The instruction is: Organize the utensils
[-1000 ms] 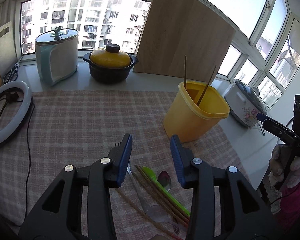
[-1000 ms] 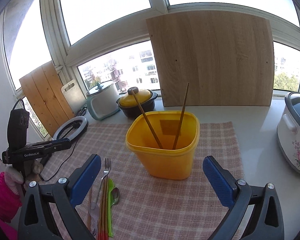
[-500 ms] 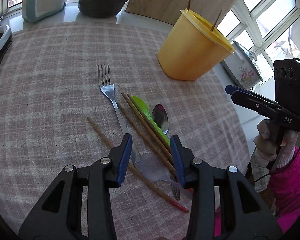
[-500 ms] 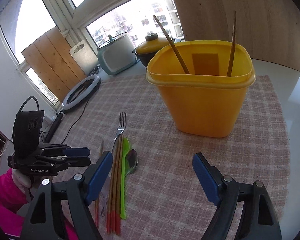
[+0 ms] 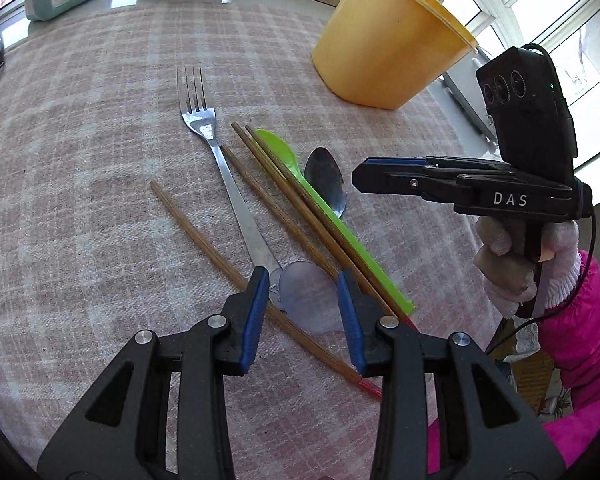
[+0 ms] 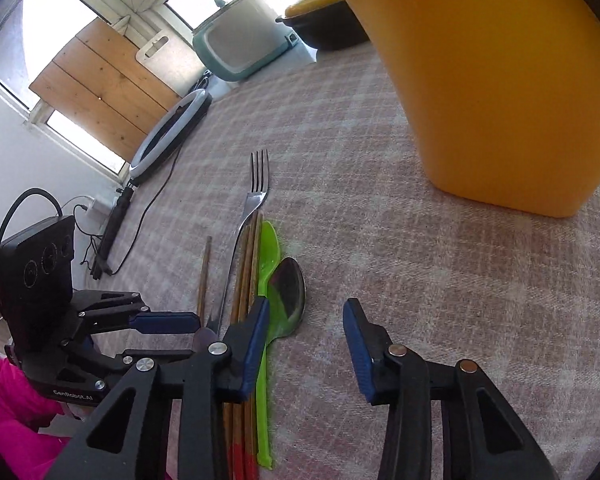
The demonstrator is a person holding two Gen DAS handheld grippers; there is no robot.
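Pickup approach: left gripper point(image 5: 303, 282) part-open, empty, straddling clear plastic spoon point(image 5: 308, 294); right gripper point(image 6: 305, 322) just been closing, empty, over steel spoon point(image 6: 287, 298). Next: lower, pinch, carry to yellow plastic bin point(image 5: 388, 36).

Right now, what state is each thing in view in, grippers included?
left gripper: open, jaws astride a clear spoon bowl, not pressing it
right gripper: open, jaws just closing, nothing gripped
fork: flat on cloth
green spoon: flat, beside chopsticks
metal spoon: flat, bowl up
yellow bin: upright, lidless
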